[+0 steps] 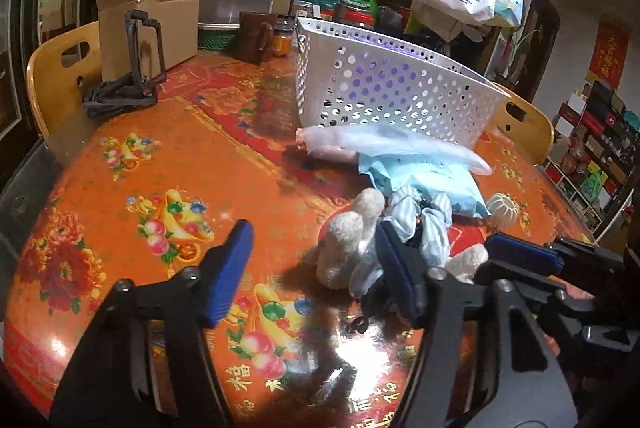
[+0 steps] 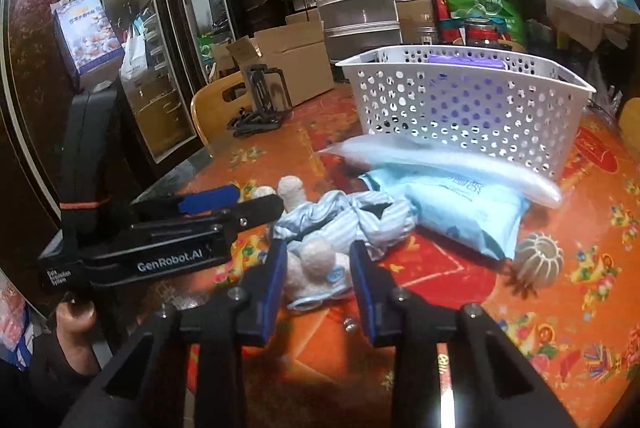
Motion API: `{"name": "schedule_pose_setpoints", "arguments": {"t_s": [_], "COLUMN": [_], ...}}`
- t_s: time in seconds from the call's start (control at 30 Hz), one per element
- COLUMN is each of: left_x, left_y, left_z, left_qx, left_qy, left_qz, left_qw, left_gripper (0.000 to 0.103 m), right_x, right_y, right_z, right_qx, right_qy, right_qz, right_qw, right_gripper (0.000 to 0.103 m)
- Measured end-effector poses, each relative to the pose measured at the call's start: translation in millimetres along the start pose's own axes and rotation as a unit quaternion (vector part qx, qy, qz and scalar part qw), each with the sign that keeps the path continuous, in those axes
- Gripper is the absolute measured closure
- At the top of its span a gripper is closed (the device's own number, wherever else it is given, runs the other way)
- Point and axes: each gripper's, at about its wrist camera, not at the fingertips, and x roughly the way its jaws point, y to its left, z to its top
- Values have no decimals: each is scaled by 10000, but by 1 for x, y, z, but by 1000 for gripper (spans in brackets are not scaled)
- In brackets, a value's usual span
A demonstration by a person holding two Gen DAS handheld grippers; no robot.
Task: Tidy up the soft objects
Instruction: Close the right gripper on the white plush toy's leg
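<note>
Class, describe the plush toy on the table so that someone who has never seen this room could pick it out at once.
Start at the white perforated basket on the orange patterned table. In front of it lie a long clear plastic bag and a light blue packet. Nearer still lies the plush toy: the only fuzzy cream thing there, dressed in blue-and-white stripes, unlike the ribbed round ball on the packet's other side.

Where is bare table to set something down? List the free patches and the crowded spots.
Free: the table left of the plush toy, between the black stand and the white basket. Crowded: in front of the basket, where the clear bag, blue packet and toy lie together.
</note>
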Motion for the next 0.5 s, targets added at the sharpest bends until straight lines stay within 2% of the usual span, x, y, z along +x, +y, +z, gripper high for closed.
{"name": "schedule_pose_setpoints", "arguments": {"t_s": [0.2, 0.27, 0.43, 0.5], "left_x": [3, 5, 10, 10], "left_y": [-6, -8, -14, -14], "left_z": [1, 1, 0, -1], "left_qx": [126, 159, 285, 284], "left_qy": [16, 44, 168, 161], "left_qz": [-10, -4, -40, -70], "left_qw": [9999, 9999, 9994, 9994], "left_gripper": [51, 57, 85, 86], "right_x": [5, 5, 6, 5], "right_y": [5, 7, 4, 1], "right_z": [4, 4, 0, -1], "right_qx": [-168, -197, -218, -214], "right_qy": [106, 88, 106, 98], "right_qz": [-37, -56, -155, -192], "right_qw": [9998, 9998, 9996, 9995], "right_gripper": [80, 89, 91, 92]}}
